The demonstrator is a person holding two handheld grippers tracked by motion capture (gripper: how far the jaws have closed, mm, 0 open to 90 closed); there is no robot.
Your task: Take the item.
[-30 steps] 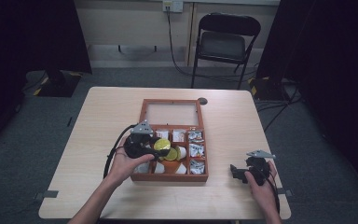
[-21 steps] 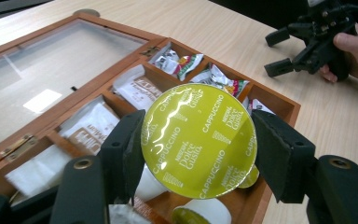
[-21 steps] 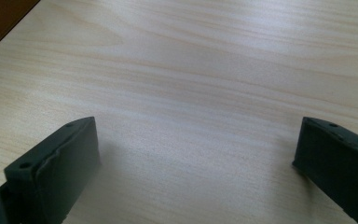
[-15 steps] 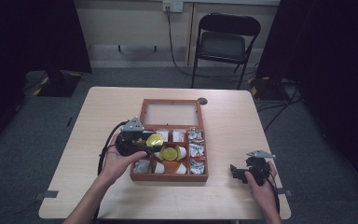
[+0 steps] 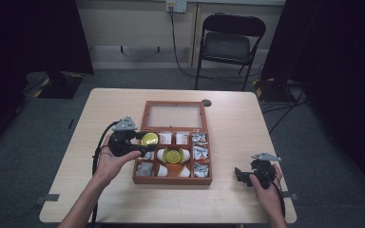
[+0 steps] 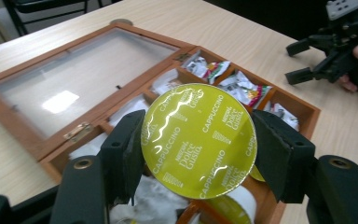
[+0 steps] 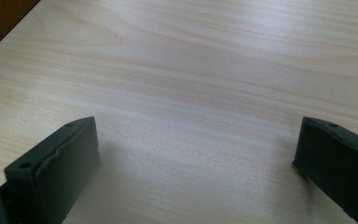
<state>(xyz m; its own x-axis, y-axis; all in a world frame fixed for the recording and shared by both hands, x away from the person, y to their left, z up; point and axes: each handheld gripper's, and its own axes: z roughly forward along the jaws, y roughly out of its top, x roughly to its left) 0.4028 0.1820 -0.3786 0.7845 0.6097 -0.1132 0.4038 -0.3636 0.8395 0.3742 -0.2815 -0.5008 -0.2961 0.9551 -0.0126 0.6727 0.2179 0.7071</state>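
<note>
Left tongs point(image 6: 198, 144) pinched a yellow capsule point(image 6: 198, 140) by its rim, held above the box point(image 5: 172, 179) at nine o'clock of its middle. Right tongs point(image 5: 248, 175), jaws spread and empty, rested on the table point(image 5: 233, 123) at four o'clock of the box. Beyond lay the glass lid point(image 5: 173, 115), flat open at twelve. The foil rim looked slick; a loose squeeze could drop the capsule. Two yellow capsules counted; sachets too small to count.
</note>
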